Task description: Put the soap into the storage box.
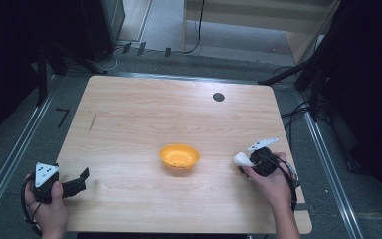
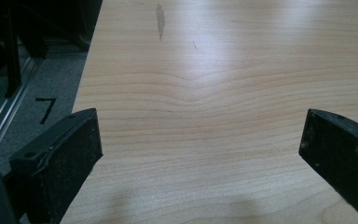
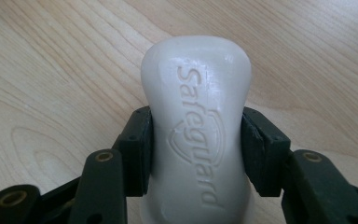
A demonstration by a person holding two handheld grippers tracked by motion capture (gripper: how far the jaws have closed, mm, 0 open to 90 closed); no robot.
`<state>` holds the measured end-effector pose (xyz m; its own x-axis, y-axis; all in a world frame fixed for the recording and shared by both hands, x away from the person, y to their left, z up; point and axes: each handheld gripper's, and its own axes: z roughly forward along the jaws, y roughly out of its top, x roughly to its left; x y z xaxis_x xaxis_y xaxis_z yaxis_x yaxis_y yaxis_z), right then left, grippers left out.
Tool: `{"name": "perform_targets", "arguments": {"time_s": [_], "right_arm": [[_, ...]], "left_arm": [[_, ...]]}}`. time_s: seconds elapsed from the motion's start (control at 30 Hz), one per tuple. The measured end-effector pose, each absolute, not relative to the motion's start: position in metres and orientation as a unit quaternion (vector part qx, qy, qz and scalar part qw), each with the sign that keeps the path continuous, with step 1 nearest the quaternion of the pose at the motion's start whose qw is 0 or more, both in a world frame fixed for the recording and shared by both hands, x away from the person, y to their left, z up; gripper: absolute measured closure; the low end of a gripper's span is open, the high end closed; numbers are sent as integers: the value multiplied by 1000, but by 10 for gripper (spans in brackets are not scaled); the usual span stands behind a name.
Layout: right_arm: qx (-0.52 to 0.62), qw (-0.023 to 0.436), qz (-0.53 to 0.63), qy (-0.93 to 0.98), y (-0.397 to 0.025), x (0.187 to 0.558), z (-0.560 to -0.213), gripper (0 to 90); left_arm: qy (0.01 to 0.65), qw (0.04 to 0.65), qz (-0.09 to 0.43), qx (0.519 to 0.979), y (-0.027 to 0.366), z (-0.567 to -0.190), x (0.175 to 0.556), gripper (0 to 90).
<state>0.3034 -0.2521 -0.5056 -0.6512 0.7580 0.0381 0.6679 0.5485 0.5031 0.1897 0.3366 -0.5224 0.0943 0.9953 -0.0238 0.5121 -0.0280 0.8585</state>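
Observation:
A white bar of soap stamped "Safeguard" sits clamped between the jaws of my right gripper, over the wooden table. From above, the soap pokes out to the left of the right gripper, right of an orange bowl with small holes in its bottom. My left gripper rests at the table's front left corner, pointing right. Its jaws stand wide apart with only bare wood between them.
The wooden table has a dark round grommet near its far edge and a dark scuff at the left. Grey floor, rails and cables surround it, with a "7" mark on the floor at left.

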Motion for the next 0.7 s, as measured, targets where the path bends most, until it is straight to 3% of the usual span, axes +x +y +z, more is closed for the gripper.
{"name": "perform_targets", "arguments": {"time_s": [0.7], "right_arm": [[365, 110, 267, 885, -230, 306, -472, 508]], "left_arm": [[592, 372, 322, 639, 337, -522, 189, 0]]}}
